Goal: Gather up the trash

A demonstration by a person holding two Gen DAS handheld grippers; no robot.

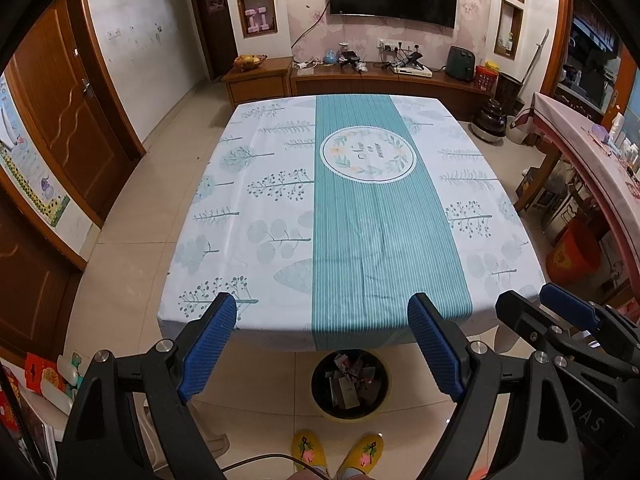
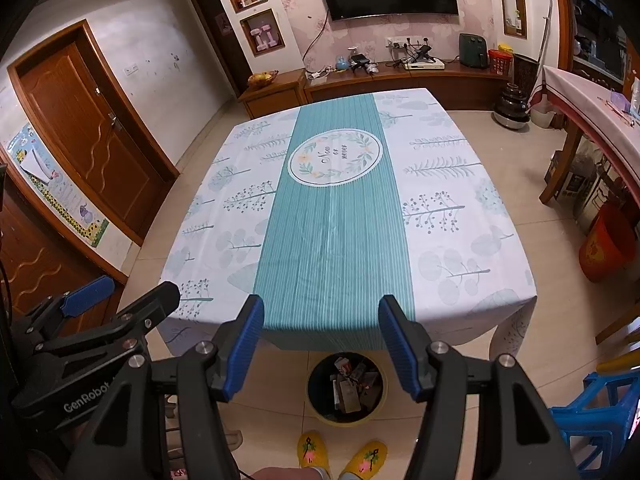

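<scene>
both grippers, left (image 1: 322, 308) and right (image 2: 321, 310), angled down over trash bin (image 1: 350, 386), fingers apart, empty.

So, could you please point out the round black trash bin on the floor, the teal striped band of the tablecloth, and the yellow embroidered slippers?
Round black trash bin (image 1: 320, 394): left wrist view, left inner wall.
Teal striped band of the tablecloth (image 2: 332, 248): right wrist view, bare middle.
Yellow embroidered slippers (image 2: 313, 449): right wrist view, left slipper's toe.
</scene>
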